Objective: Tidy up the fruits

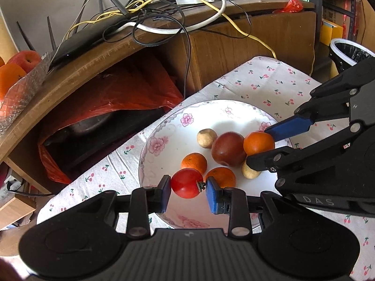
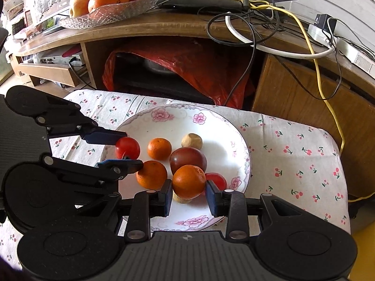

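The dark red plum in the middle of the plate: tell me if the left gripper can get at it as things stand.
Probably not yet. The left gripper already has its pads around a red tomato, and two oranges sit between it and the dark red plum.

Both the left gripper (image 1: 188, 187) and the right gripper (image 2: 189, 192) were matte black linkages with round silver pivot pins, blue pads (image 1: 213, 195) on the fingers, a ribbed grey centre plate, and faint embossed "DAS" lettering on one housing.
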`<act>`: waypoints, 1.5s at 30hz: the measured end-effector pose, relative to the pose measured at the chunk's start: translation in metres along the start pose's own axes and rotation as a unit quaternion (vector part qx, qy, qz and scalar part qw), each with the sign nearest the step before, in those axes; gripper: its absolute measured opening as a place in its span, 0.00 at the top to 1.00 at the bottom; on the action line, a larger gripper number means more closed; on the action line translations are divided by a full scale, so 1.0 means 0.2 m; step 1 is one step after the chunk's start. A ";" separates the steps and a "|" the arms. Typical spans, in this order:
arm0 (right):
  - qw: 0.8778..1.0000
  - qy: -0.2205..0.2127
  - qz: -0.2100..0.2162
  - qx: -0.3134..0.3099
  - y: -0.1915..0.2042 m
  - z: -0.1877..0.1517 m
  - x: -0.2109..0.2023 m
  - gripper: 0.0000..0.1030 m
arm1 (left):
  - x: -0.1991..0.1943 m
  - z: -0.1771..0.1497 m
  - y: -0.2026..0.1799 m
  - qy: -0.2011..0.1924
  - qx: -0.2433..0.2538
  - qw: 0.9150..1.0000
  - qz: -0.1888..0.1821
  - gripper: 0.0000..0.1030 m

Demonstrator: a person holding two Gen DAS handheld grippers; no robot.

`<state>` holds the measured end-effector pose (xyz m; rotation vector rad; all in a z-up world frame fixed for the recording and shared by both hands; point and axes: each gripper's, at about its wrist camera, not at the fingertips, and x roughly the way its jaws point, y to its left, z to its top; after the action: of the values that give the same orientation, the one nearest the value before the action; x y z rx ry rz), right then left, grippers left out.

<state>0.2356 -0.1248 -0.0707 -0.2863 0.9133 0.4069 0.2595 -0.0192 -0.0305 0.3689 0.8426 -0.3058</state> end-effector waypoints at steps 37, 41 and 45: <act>0.993 -0.050 -0.031 0.106 0.07 -0.22 -0.47 0.57 | -0.46 -0.21 -0.06 -0.037 -0.114 0.991 0.058 0.00; 0.992 -0.055 -0.029 0.112 0.12 -0.26 -0.52 0.57 | -0.53 -0.24 -0.10 -0.046 -0.099 0.990 0.094 0.00; 0.991 -0.057 -0.026 0.116 0.16 -0.29 -0.56 0.57 | -0.57 -0.29 -0.08 -0.052 -0.117 0.989 0.075 0.00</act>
<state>0.1187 -0.1443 -0.0168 -0.0727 0.8294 0.2627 0.1428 0.0052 0.0188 0.1933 0.7345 -0.0826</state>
